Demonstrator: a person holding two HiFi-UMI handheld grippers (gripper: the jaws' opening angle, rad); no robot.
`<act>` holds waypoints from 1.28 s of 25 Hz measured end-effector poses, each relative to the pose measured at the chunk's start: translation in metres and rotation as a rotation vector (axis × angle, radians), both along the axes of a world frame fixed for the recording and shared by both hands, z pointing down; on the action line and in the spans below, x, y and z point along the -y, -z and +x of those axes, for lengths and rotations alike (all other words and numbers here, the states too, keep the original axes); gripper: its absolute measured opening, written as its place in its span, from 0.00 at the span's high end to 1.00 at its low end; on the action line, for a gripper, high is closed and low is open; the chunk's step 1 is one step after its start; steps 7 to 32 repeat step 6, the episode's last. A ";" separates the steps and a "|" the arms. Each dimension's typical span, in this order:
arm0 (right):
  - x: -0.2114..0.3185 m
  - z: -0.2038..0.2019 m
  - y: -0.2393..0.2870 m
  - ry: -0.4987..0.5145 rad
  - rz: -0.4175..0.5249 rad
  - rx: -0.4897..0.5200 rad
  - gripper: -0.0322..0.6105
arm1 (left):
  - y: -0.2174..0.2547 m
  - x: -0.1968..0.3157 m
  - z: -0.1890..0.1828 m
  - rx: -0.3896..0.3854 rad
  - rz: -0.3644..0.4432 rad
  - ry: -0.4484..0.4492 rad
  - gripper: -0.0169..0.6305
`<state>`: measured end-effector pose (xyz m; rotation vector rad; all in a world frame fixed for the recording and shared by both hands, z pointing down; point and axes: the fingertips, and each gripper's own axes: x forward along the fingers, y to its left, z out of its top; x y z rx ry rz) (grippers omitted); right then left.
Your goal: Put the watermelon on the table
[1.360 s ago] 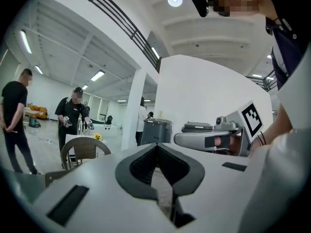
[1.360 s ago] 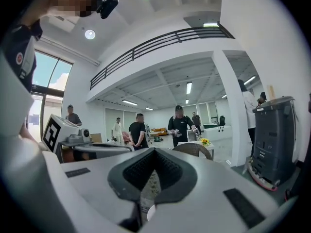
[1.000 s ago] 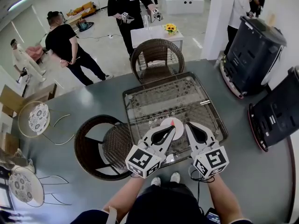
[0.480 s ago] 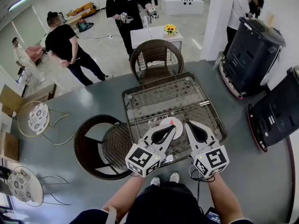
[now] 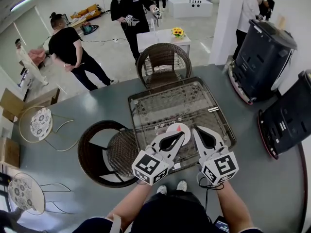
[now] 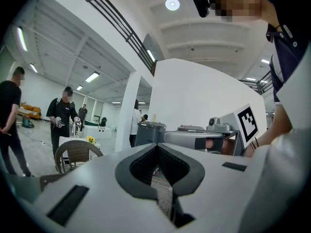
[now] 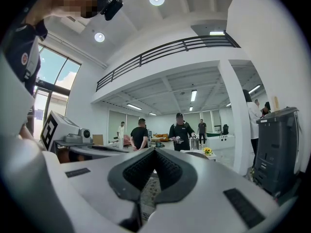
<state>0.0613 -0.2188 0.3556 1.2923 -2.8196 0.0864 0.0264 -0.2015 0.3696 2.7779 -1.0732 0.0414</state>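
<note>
Left hand-held gripper (image 5: 181, 134) near small red watermelon slice (image 5: 179, 127) on white plate (image 5: 187, 130)

A brown wicker chair (image 5: 164, 62) stands on the grey floor, with a darker wicker chair (image 5: 109, 152) nearer, at the left. Behind the first, a small white table (image 5: 150, 38) carries yellow flowers (image 5: 178, 31). Two people in black (image 5: 132, 13) (image 5: 73, 50) stand beyond. Two dark bulky machines (image 5: 262, 57) (image 5: 289, 115) sit at the right beside a white pillar (image 5: 227, 18). Two wire stools (image 5: 39, 123) (image 5: 22, 193) and cardboard boxes (image 5: 12, 103) line the left edge.
</note>
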 end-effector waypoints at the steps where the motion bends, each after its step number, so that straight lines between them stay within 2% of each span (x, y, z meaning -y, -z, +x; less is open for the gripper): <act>1: -0.001 0.001 0.000 -0.001 -0.001 0.000 0.95 | 0.000 -0.001 0.001 0.001 0.000 0.000 0.96; 32: -0.004 0.005 0.001 0.002 0.003 0.002 0.95 | 0.000 -0.005 0.006 0.002 -0.001 0.001 0.97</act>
